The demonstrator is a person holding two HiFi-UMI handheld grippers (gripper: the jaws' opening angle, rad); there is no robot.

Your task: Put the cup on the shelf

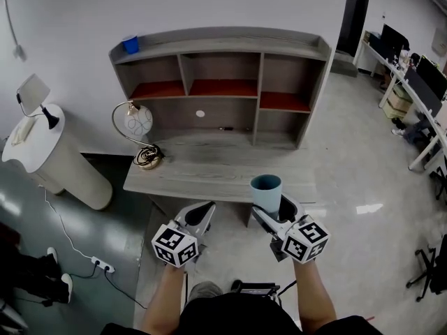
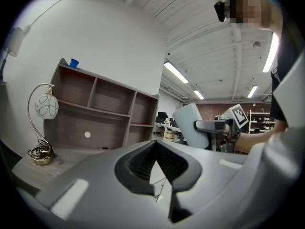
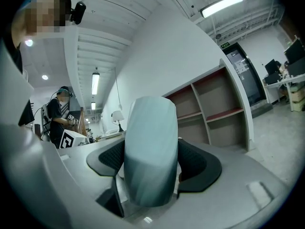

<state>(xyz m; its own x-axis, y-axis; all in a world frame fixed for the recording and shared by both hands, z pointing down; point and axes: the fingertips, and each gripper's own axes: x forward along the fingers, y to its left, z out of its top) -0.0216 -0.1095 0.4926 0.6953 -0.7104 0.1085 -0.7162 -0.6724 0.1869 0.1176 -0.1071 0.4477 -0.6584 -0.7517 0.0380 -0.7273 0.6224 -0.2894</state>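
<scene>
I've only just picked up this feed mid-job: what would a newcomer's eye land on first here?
The light blue cup stands out first, upright and clamped in the right gripper near the front edge of the desk. Behind it the grey shelf unit spans the desk's back, with a small blue container on its top left corner. The left gripper is shut and empty.

Globe lamp (image 1: pixel 138 121) stands at the left end of the desk (image 1: pixel 202 173), its coiled base resting on the surface. A white round stand (image 1: pixel 52 155) left of the desk carries a small lamp (image 1: pixel 35 93). Power strip (image 1: pixel 103 264) lies on the floor. Monitors (image 1: pixel 393 42) and boxes (image 1: pixel 399 102) are at far right.
</scene>
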